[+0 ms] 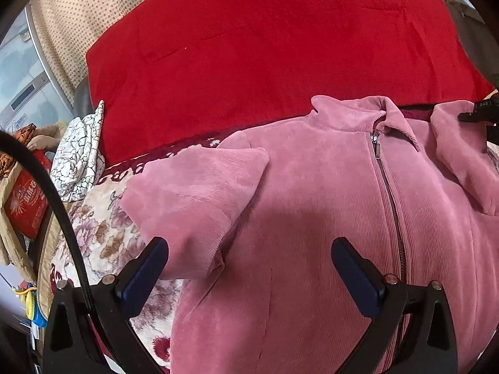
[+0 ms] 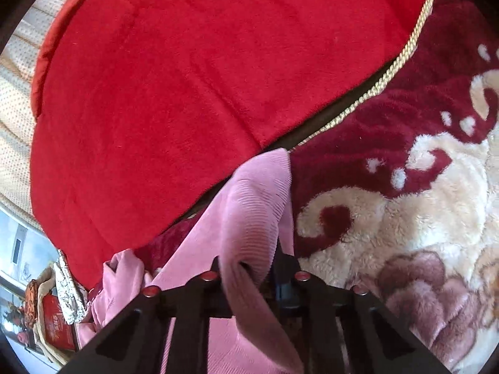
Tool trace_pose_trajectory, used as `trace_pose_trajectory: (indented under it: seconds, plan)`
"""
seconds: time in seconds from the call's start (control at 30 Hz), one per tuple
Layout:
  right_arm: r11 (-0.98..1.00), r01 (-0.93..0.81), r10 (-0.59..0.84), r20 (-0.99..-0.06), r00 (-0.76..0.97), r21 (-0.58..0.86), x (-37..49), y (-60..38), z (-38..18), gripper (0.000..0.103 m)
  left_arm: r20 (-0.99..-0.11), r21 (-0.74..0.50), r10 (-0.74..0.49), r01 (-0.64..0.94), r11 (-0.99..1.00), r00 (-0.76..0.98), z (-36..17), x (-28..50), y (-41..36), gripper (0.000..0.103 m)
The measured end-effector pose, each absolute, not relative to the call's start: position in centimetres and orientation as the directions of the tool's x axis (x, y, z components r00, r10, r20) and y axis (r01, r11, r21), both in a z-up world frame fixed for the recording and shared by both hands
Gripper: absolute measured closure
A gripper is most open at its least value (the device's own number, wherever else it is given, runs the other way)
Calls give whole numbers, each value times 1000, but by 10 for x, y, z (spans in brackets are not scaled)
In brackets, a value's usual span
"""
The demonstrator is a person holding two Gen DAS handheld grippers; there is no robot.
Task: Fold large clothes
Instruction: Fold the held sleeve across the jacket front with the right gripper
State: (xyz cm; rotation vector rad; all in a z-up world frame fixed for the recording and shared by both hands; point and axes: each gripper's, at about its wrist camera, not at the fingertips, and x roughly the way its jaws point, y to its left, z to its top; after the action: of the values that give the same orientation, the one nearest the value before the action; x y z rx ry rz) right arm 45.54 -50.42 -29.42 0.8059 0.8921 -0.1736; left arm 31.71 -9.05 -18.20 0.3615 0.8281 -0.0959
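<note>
A pink corduroy zip jacket (image 1: pixel 312 205) lies front up on a floral blanket. Its left sleeve (image 1: pixel 193 196) is folded in over the chest, cuff toward me. My left gripper (image 1: pixel 249 265) is open and empty, hovering over the jacket just below that cuff. My right gripper (image 2: pixel 249 274) is shut on the jacket's other sleeve (image 2: pixel 249 205), whose ribbed cuff sticks out past the fingers. The right gripper's tip also shows at the right edge of the left wrist view (image 1: pixel 480 112), near the collar (image 1: pixel 396 118).
A large red blanket (image 1: pixel 265 46) covers the bed behind the jacket. A dark red and cream floral plush blanket (image 2: pixel 405 187) lies under the jacket. A white patterned cloth (image 1: pixel 81 152) and cluttered boxes (image 1: pixel 28 202) sit at the left edge.
</note>
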Motion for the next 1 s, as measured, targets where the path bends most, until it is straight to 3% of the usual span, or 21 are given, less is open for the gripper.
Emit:
trace_pose_trajectory:
  seconds: [0.43, 0.8, 1.0]
  plan:
    - [746, 319, 210, -661, 720, 585, 426, -439, -225, 92, -712, 230, 11, 218, 948, 702, -162, 302, -76, 0]
    - [802, 88, 344, -578, 739, 590, 411, -324, -146, 92, -663, 192, -8, 180, 965, 749, -129, 274, -41, 0]
    - [796, -16, 446, -569, 691, 605, 404, -252, -136, 92, -646, 181, 10, 140, 974, 764, -118, 261, -15, 0]
